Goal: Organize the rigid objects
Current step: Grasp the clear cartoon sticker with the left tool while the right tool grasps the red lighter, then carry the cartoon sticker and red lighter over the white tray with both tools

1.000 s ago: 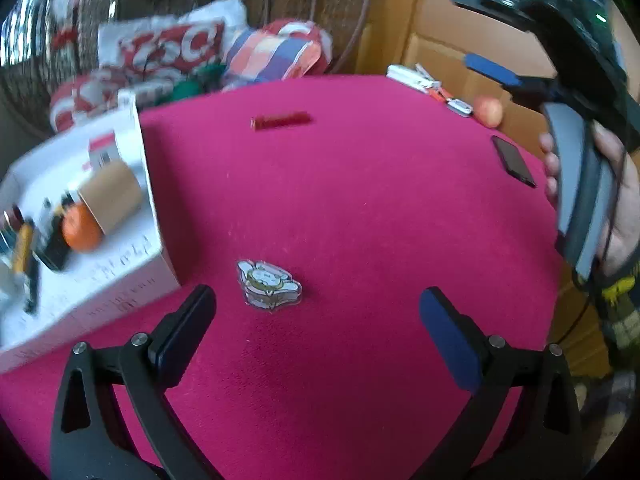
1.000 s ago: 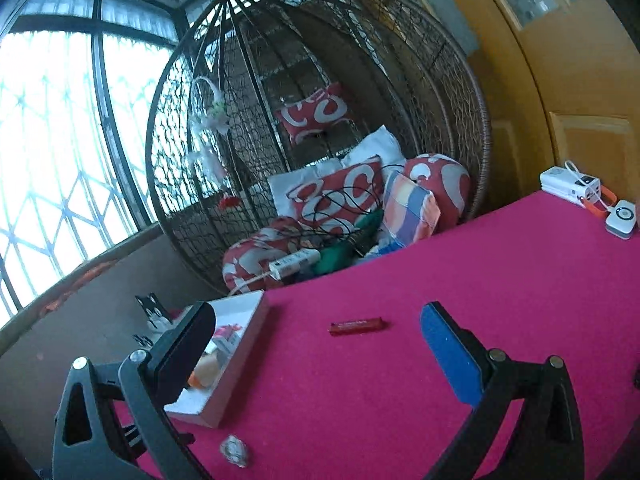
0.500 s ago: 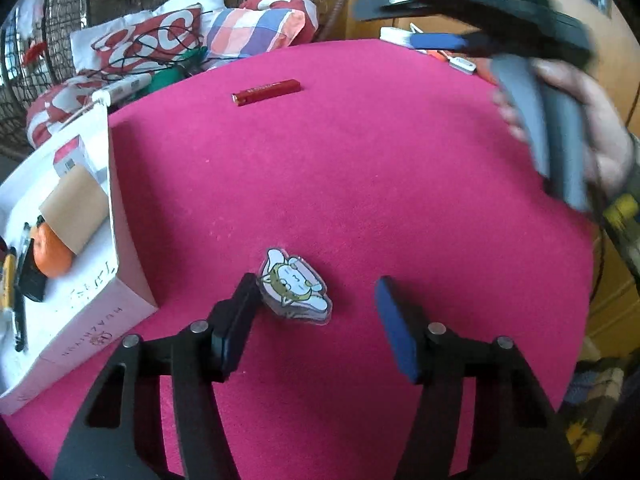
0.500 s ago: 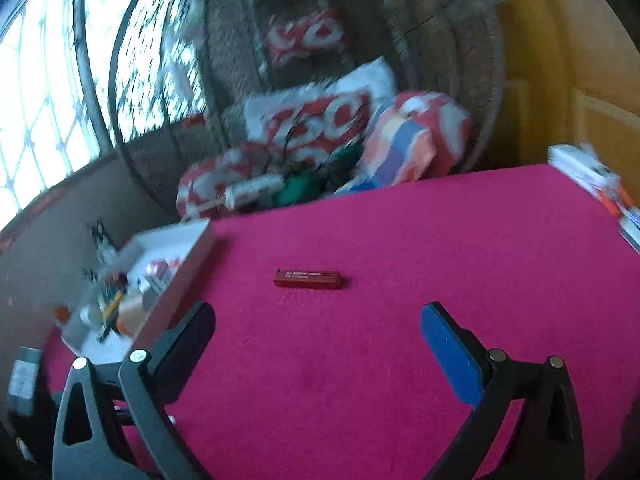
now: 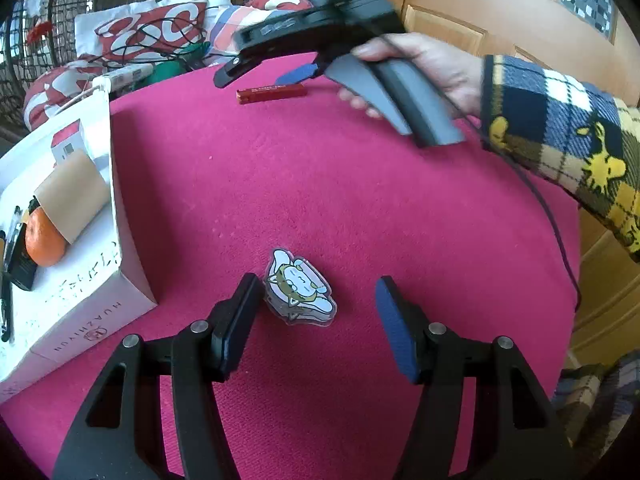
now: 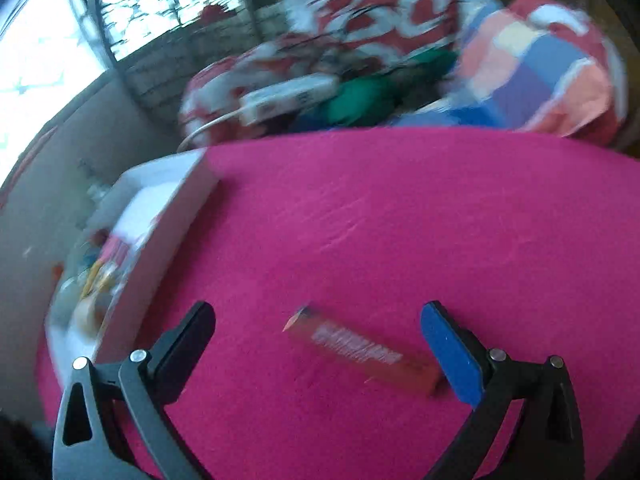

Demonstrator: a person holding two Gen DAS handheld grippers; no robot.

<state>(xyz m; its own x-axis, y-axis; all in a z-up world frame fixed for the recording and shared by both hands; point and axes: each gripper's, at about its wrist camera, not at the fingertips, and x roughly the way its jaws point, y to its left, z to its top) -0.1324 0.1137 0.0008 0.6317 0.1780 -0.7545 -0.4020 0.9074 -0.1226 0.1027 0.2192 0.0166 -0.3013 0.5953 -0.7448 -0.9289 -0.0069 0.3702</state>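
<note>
A flat cartoon-cat charm [image 5: 299, 286] lies on the pink table [image 5: 360, 200]. My left gripper [image 5: 316, 300] is open around it, the left finger close beside it. A red bar-shaped object [image 5: 271, 93] lies at the far side of the table. My right gripper [image 5: 264, 72] hovers over it, held by a hand in a plaid sleeve. In the right wrist view the red bar [image 6: 360, 350] lies between the open fingers of my right gripper [image 6: 316, 324], close to the blue pad [image 6: 448, 354]. That view is blurred.
A white box [image 5: 86, 308] stands at the left with an orange [image 5: 43, 236], a cardboard tube [image 5: 72, 194] and several small items; it also shows in the right wrist view [image 6: 160, 240]. Cushions [image 5: 156, 32] and a power strip [image 5: 124, 76] lie beyond the table.
My left gripper has narrowed and come down around the cat charm. My right gripper has swung across and down to the red bar, which now lies between its fingers.
</note>
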